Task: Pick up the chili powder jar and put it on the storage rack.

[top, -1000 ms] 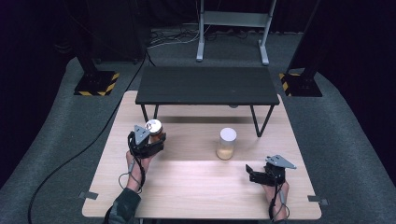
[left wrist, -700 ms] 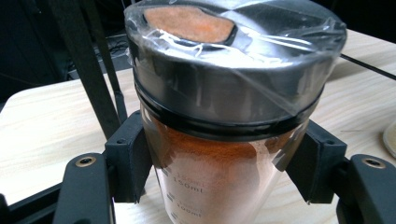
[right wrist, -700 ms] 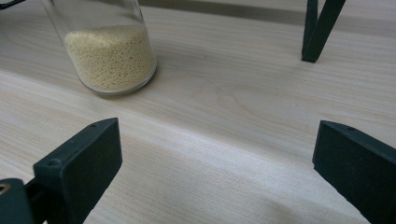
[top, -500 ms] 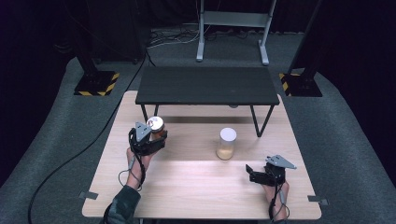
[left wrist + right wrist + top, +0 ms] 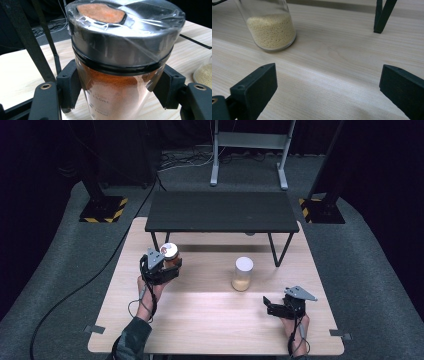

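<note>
I'm clamping the left gripper [image 5: 167, 270] on the orange-powder jar [image 5: 120, 82], seemingly lifted at 10 o'clock on the table [image 5: 210, 325]; smooth glass could be slipping. The right gripper [image 5: 280, 307] is idling wide open, empty, at 4 o'clock.

Glass jar [image 5: 120, 75] of orange powder, black lid, upright, clamped.

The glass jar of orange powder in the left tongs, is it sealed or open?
Sealed. The glass jar of orange powder has its dark round lid on, with clear plastic film stretched over it.
</note>
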